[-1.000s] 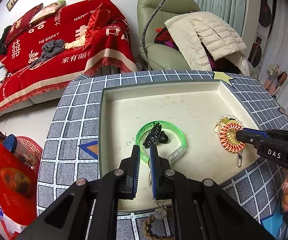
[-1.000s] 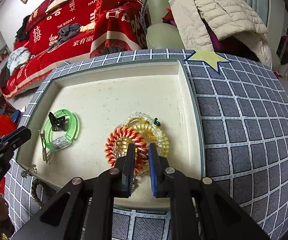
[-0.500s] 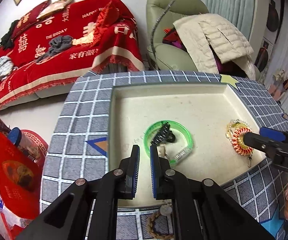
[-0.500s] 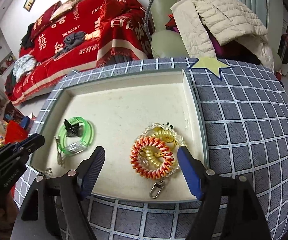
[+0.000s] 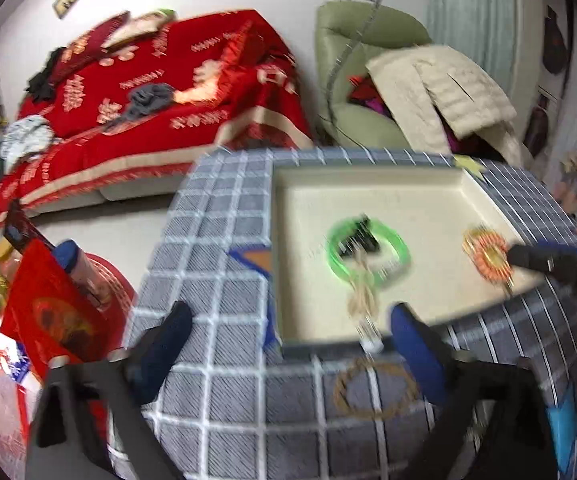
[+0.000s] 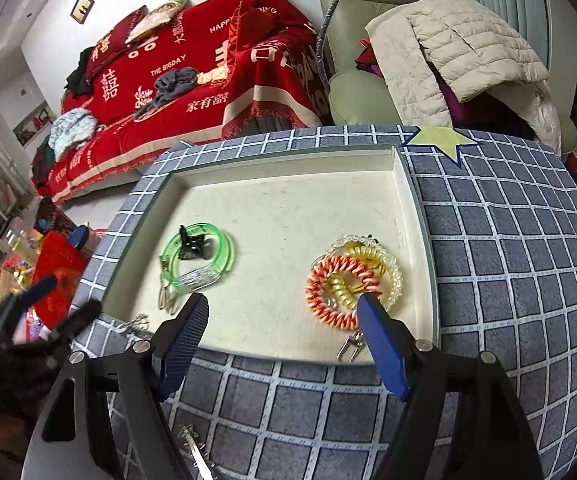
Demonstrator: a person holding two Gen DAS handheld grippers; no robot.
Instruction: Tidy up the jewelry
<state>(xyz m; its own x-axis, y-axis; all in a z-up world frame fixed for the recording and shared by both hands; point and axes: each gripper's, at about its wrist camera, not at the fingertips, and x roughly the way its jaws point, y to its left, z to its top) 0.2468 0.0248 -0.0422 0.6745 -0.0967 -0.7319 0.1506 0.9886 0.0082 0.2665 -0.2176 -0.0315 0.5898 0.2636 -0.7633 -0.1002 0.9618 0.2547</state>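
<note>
Standing over the bench [image 6: 508,240] with its grey checked cloth, both hand-held grippers hang above the near edge of a shallow cream tray [image 6: 288,208]. The left hand-held gripper [image 5: 288,356] has just been opening, and its jaws now stand wide apart with nothing between them; the picture from it is blurred. Below it, on the cloth just outside the tray, lies a thin brown braided ring [image 5: 374,390]. The right hand-held gripper [image 6: 284,344] also has just been opening; its jaws are wide and hold nothing.

Inside the tray the jewelry lies in two groups, well apart. On the left side there is a green translucent bangle [image 6: 198,258] with a black hair claw [image 6: 192,242] resting in it, and a small pale metal chain [image 6: 166,294] touches the bangle on its near side. On the right side, near the tray wall, an orange and white coil bracelet [image 6: 338,292] lies on top of a yellow coil bracelet [image 6: 362,254] and a clear beaded one [image 6: 394,276], with a metal clasp [image 6: 350,346] at the near rim.

A red sofa cover [image 6: 208,60] and a green armchair [image 6: 352,56] stand behind the bench.
</note>
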